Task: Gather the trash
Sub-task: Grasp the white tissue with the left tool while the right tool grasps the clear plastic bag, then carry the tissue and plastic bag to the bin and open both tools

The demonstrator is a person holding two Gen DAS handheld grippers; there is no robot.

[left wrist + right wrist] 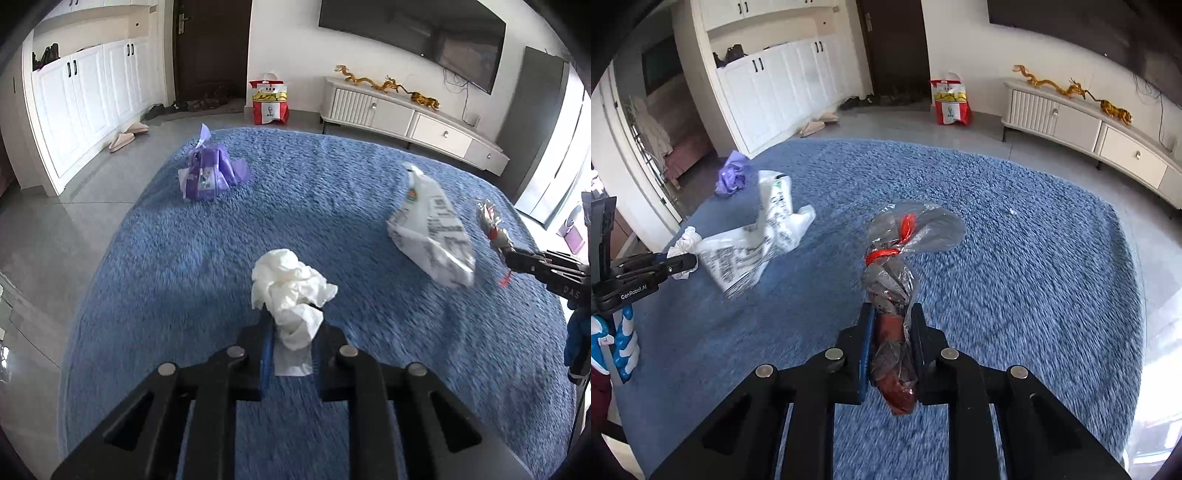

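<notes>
Now the left gripper (291, 332) is squeezed tight on a white tissue (291, 295). Most of the crumpled tissue sticks out past the tips, over the blue rug (332, 184).

The right gripper (892, 328) is pinched on a clear bag (897, 266) with a red tie and something dark red inside. Its top puffs out above the tips.

Both grippers hang over the rug, side by side. Between them, a white printed bag (432, 236) lies on the rug. A purple bag (208, 171) sits far off near the rug's back edge.

Past the rug, a red and white paper bag (269, 99) stands on the gray floor beside a dark door (212, 48). A long white cabinet (406, 114) stands under the TV (417, 33).
</notes>
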